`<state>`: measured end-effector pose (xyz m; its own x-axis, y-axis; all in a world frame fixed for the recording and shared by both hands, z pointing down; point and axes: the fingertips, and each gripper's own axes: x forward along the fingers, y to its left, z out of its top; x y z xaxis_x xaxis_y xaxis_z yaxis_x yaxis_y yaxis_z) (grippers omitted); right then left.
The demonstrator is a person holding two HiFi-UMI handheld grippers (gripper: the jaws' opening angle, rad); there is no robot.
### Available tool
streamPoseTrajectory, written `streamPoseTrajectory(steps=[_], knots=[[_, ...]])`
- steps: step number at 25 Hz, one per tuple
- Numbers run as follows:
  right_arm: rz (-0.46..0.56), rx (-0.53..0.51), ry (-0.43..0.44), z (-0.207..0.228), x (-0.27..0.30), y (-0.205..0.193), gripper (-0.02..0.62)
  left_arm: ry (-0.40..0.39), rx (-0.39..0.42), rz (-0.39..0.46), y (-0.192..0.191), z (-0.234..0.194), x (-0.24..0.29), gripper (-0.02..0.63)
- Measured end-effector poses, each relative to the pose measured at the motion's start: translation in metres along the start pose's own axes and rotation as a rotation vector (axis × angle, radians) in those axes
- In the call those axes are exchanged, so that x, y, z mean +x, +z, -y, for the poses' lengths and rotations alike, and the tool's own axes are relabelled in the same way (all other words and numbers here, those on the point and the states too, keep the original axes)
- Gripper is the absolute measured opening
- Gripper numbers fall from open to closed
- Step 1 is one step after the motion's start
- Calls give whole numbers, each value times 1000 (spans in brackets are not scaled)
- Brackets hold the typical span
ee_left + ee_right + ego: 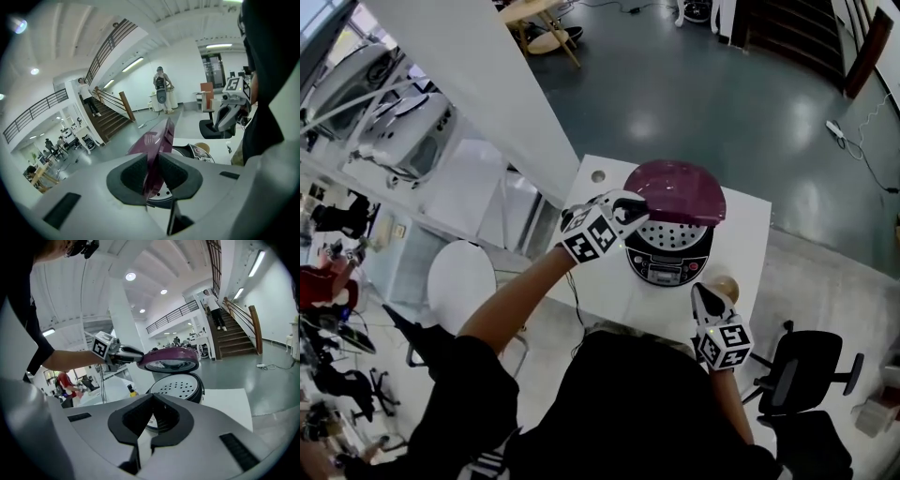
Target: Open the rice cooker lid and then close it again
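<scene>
Left gripper (pixel 628 208): fingers clamped on the lid (pixel 680 190) rim at its 9 o'clock, probably to control the swing. The lid is raised over the rice cooker (pixel 668 251) on the table (pixel 741 225). Right gripper (pixel 701 292): fingers pressed together and empty, at the cooker's 5 o'clock, clear of the lid's arc.

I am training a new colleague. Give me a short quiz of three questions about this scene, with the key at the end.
1. True or false: the lid lies flat and closed on the rice cooker.
2. Which one clamps the lid's edge? A: left gripper. B: right gripper. C: neither.
3. Fill in: the right gripper's jaws are shut and hold ____.
Key: 1 false, the lid is raised; 2 A; 3 nothing.
</scene>
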<state>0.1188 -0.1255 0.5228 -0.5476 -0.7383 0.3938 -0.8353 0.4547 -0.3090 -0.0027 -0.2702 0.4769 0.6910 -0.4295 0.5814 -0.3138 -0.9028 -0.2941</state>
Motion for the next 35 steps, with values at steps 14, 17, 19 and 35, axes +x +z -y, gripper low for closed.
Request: streamPoseTrajectory(steps=[14, 17, 19, 35], knots=[[123, -17, -47, 38, -10, 35, 0, 52, -23, -51, -12, 12, 0, 75], [123, 5, -36, 36, -9, 29, 0, 43, -23, -52, -16, 19, 0, 75], [111, 19, -37, 37, -7, 22, 0, 42, -28, -50, -19, 21, 1, 75], [103, 25, -21, 35, -4, 10, 0, 7, -33, -111, -44, 51, 14, 77]])
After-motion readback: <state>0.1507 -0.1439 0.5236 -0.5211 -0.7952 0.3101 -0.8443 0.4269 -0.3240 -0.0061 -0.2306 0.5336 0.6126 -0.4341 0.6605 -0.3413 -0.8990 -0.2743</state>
